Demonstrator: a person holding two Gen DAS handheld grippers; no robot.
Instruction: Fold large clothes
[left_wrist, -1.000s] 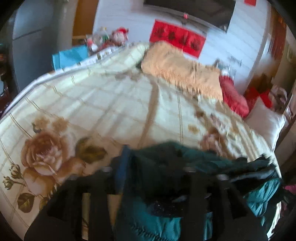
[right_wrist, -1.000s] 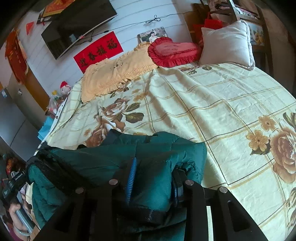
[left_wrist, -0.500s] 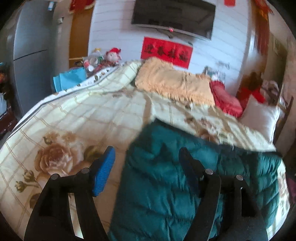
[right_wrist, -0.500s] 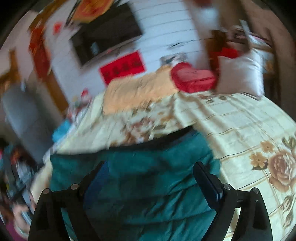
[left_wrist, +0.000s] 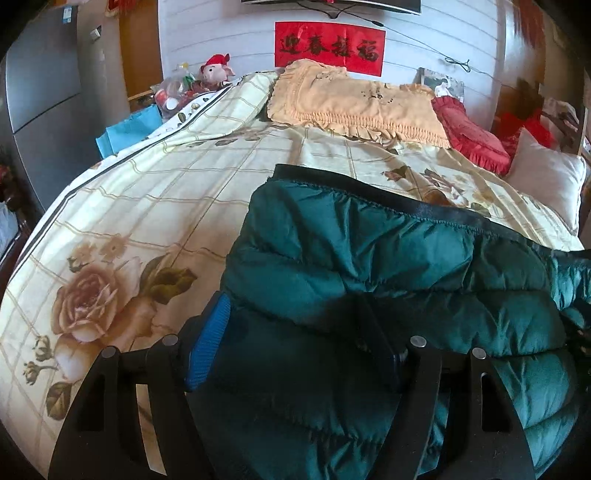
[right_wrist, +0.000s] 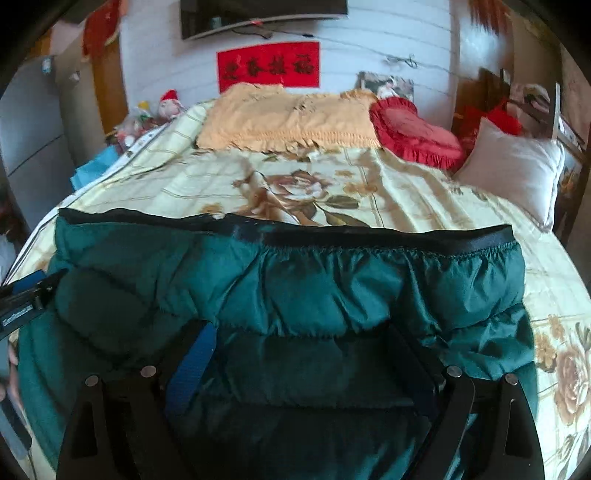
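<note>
A dark green puffer jacket (left_wrist: 369, 266) lies spread on the bed, its black elastic hem at the far side. It also fills the right wrist view (right_wrist: 295, 295). My left gripper (left_wrist: 295, 328) is open, its jaws wide apart over the jacket's left part. My right gripper (right_wrist: 306, 354) is open too, its jaws wide apart over the jacket's right part. The left gripper's blue pad (right_wrist: 26, 284) shows at the left edge of the right wrist view.
The bed has a cream floral cover (left_wrist: 147, 192). An orange fringed pillow (left_wrist: 354, 99), a red heart cushion (left_wrist: 476, 136) and a white pillow (left_wrist: 546, 181) lie at the head. A grey fridge (left_wrist: 40, 92) and a blue bag (left_wrist: 125, 129) stand to the left.
A second ago both grippers were shut on the bunched jacket. They have let go and opened wide, and the jacket now lies spread flat on the bed.
</note>
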